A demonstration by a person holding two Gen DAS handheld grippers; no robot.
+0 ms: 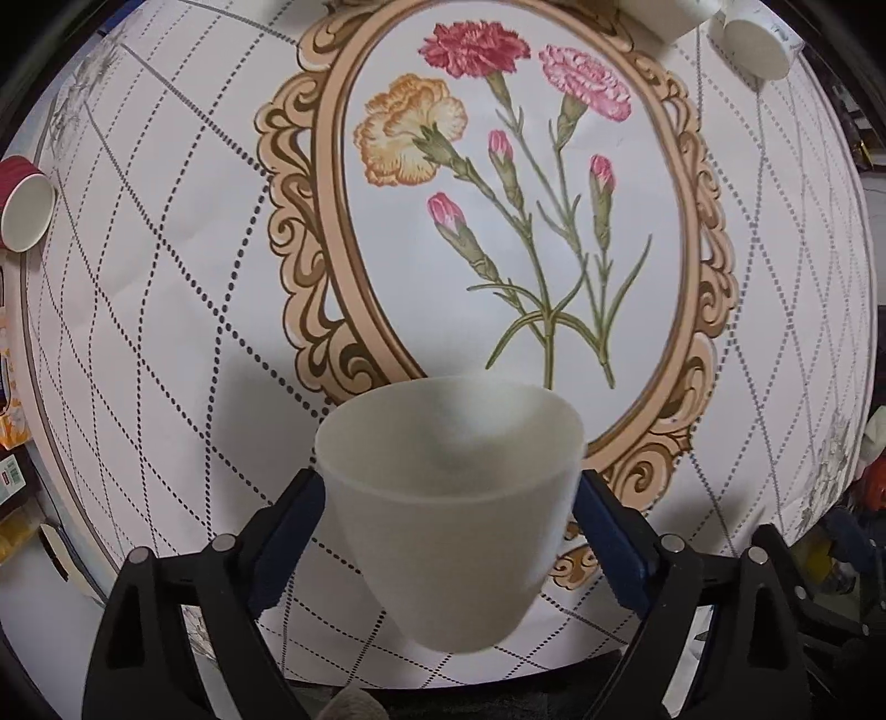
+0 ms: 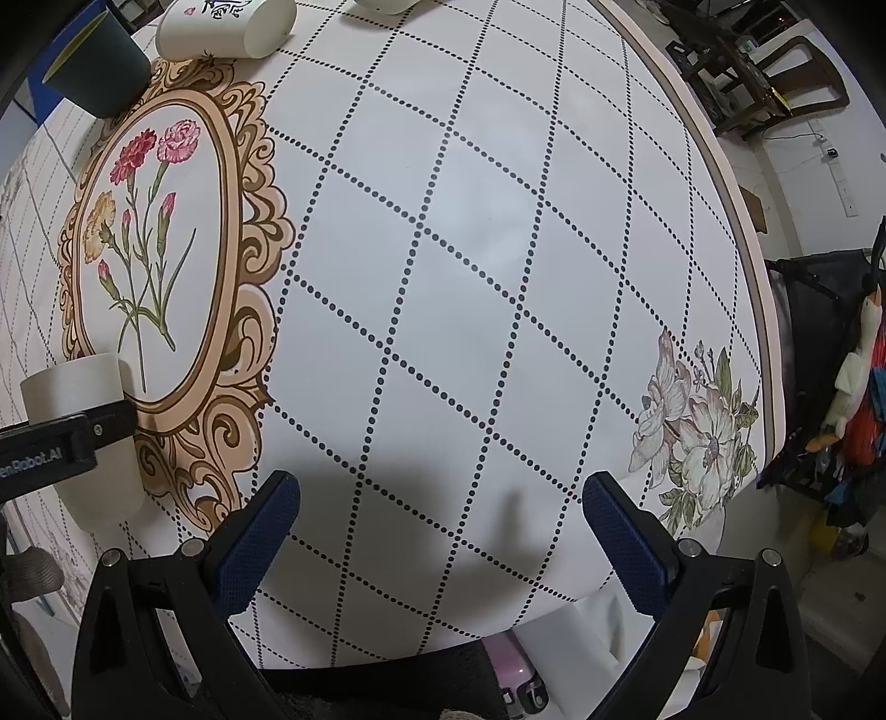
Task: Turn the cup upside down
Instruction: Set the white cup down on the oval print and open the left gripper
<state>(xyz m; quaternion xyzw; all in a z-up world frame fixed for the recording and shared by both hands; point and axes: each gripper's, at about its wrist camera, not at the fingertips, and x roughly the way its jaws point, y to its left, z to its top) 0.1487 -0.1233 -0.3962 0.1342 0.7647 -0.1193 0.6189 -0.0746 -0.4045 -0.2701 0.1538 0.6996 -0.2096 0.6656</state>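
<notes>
A frosted white cup (image 1: 454, 509) sits between the blue-padded fingers of my left gripper (image 1: 449, 493), mouth up and tilted slightly away, held above the flowered tablecloth (image 1: 166, 310). The pads press its sides. The same cup (image 2: 83, 437) shows at the left of the right wrist view, clamped by the left gripper's black finger. My right gripper (image 2: 440, 498) is open and empty, hovering over the dotted-grid part of the cloth (image 2: 470, 249).
A red paper cup (image 1: 25, 202) lies on its side at the left edge. White cups (image 1: 753, 39) lie at the far right. A dark green cup (image 2: 97, 66) and a white printed cup (image 2: 221, 27) lie at the far side. The table edge (image 2: 742, 221) runs along the right.
</notes>
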